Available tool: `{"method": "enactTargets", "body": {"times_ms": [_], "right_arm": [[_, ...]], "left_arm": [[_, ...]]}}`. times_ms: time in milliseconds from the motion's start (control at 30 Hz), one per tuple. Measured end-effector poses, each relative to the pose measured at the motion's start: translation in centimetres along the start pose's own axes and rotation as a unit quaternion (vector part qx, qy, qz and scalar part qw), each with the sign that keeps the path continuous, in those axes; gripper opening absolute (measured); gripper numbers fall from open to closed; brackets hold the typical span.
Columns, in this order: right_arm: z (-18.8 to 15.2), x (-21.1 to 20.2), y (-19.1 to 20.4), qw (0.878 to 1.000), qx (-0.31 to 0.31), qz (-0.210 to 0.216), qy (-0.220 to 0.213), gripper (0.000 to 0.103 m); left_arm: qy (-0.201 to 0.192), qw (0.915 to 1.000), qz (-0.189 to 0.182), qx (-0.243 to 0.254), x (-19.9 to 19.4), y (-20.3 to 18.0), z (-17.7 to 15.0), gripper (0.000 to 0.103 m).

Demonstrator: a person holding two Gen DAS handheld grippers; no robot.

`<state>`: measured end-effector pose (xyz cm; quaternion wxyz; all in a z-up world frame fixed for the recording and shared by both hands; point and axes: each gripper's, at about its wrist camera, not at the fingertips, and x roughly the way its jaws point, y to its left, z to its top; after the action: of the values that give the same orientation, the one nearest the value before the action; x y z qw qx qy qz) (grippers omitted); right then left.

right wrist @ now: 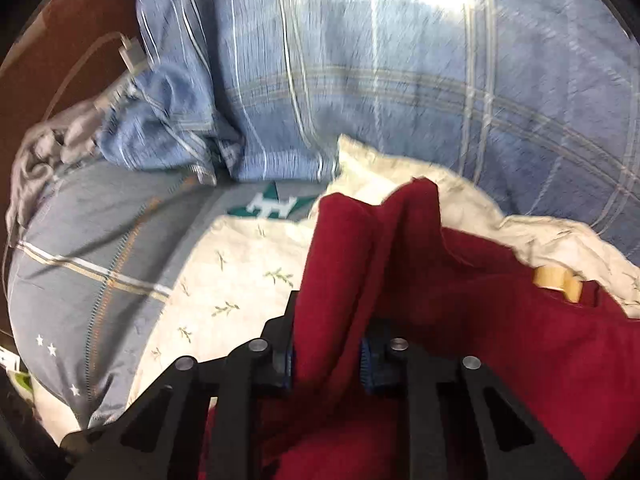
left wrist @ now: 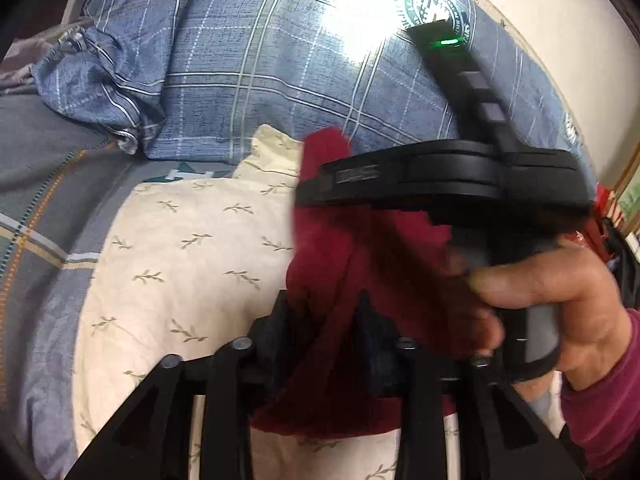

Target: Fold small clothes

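Over the cream leafy sheet (right wrist: 224, 280), the left gripper (left wrist: 324, 320) and right gripper (right wrist: 328, 344) each pinch the red cloth (right wrist: 400, 248).

My left claw (left wrist: 324, 316) points down at a slant, fingers part-spread with red cloth (left wrist: 332, 248) running between them; pads look to be touching it, grip not clear. My right claw (right wrist: 328, 344) tilts down steeper, jaws narrow and pinched on a fold of the same cloth, blue pads (right wrist: 365, 364) pressing both sides. In the left view my right hand (left wrist: 560, 300) wraps the other claw's handle, fingers curled round the grip, magenta sleeve (left wrist: 608, 392) at the wrist. Both views motion-blurred.
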<state>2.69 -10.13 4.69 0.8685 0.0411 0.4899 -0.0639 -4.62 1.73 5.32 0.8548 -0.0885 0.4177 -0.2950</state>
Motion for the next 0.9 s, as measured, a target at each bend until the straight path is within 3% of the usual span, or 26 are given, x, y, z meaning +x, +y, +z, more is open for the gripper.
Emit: {"method": "enactTargets", "body": {"times_ms": [33, 67, 267, 367, 400, 433, 500, 700, 900], "right_arm": [[-0.2, -0.7, -0.1, 1.000, -0.008, -0.004, -0.010, 0.021], [-0.2, -1.4, 0.0, 1.000, -0.017, -0.008, -0.018, 0.021], [-0.1, -3.0, -1.1, 1.000, -0.010, 0.002, -0.029, 0.021], [-0.4, -3.4, -2.0, 0.999, 0.001, 0.007, -0.031, 0.021], [-0.5, -3.5, -2.2, 0.999, 0.004, 0.010, -0.031, 0.020], [-0.6, -3.8, -2.5, 0.999, 0.007, 0.010, -0.032, 0.020], [-1.0, -4.9, -3.4, 0.999, 0.008, 0.008, -0.035, 0.020], [-2.5, -10.5, -6.9, 0.998, -0.005, -0.015, -0.058, 0.020], [-4.6, -15.8, -12.9, 0.994, 0.026, -0.065, -0.083, 0.020]], "left_arm": [[-0.003, 0.9999, 0.009, 0.004, -0.2, -0.3, 0.0, 0.066], [-0.009, 0.9998, 0.015, 0.007, -0.4, -0.4, -0.1, 0.070], [-0.008, 0.9992, 0.038, -0.002, -0.3, -0.5, -0.3, 0.071], [-0.010, 0.9999, 0.011, 0.002, -0.5, -1.1, -0.4, 0.055], [-0.005, 1.0000, -0.003, 0.005, -0.4, -1.5, -0.5, 0.037], [0.000, 0.9999, -0.017, 0.003, -0.3, -1.9, -0.5, 0.031], [-0.002, 0.9994, -0.036, -0.002, -0.8, -3.0, -0.6, 0.023], [-0.019, 0.9966, -0.053, 0.060, -2.9, -10.7, -0.1, 0.020], [0.011, 0.9892, -0.099, 0.107, -1.2, -18.9, -0.5, 0.019]]}}
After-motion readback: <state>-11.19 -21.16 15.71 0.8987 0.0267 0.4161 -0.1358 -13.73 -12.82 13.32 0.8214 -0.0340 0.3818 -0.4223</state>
